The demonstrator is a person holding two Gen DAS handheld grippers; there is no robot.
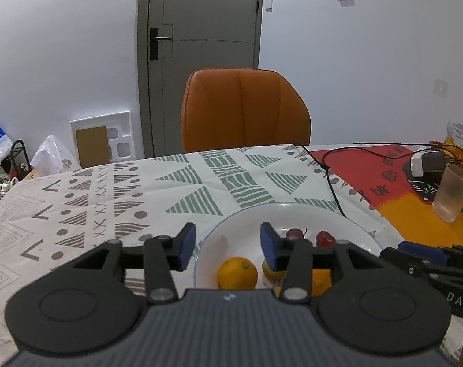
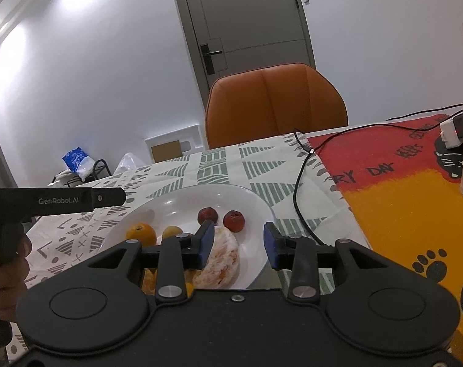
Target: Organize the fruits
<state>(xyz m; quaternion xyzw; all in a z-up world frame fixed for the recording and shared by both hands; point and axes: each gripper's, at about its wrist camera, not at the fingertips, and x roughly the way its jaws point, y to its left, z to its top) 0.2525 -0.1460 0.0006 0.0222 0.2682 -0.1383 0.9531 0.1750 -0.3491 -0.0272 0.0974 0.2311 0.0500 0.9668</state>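
Both hand-held grippers, left point(image 1: 228, 246) and right point(image 2: 239, 246), gape empty over the plate point(image 2: 170, 202) on the desk. Fruits sit inside; peeled orange point(image 2: 223, 258) nearest: squeeze softly.

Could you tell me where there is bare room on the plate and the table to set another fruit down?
The plate's far left part, beyond the orange, is bare. The patterned cloth left of the plate is open too. It is crowded near the two red fruits and the peeled orange, and by the cable and cup on the right.
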